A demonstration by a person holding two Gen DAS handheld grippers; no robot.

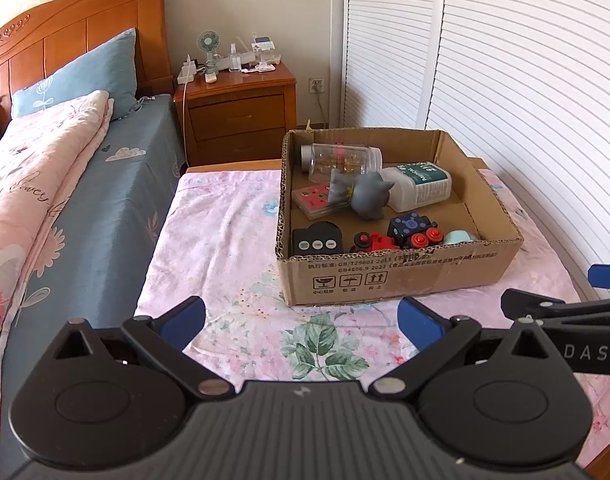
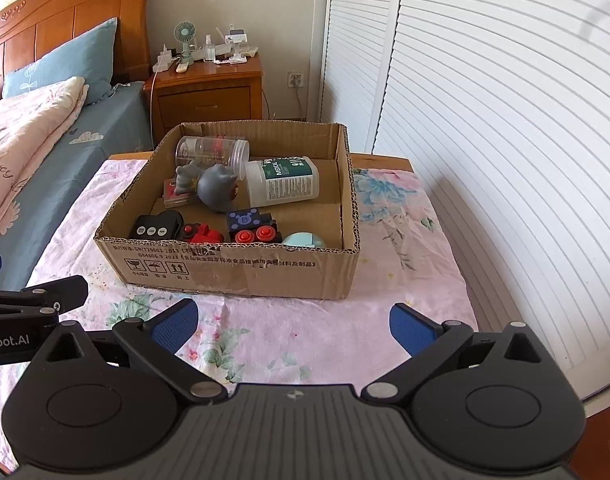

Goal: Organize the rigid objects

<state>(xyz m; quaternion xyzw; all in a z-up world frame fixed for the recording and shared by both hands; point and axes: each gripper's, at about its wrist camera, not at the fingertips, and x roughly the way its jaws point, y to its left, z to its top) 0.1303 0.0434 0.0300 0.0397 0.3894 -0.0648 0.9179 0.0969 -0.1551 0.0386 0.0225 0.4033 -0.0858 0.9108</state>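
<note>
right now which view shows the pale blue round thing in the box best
The right wrist view: the pale blue round thing shows its domed top above the cardboard box's near wall. In the left wrist view the same wall hides more of it.

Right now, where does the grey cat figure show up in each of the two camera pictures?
Left wrist view: the grey cat figure lies mid-box, right of centre in the picture, against the white medicine bottle.
Right wrist view: the cat figure lies left of centre, in the box's back half.
Shared landmark: the clear plastic jar lies just behind it in both.
</note>
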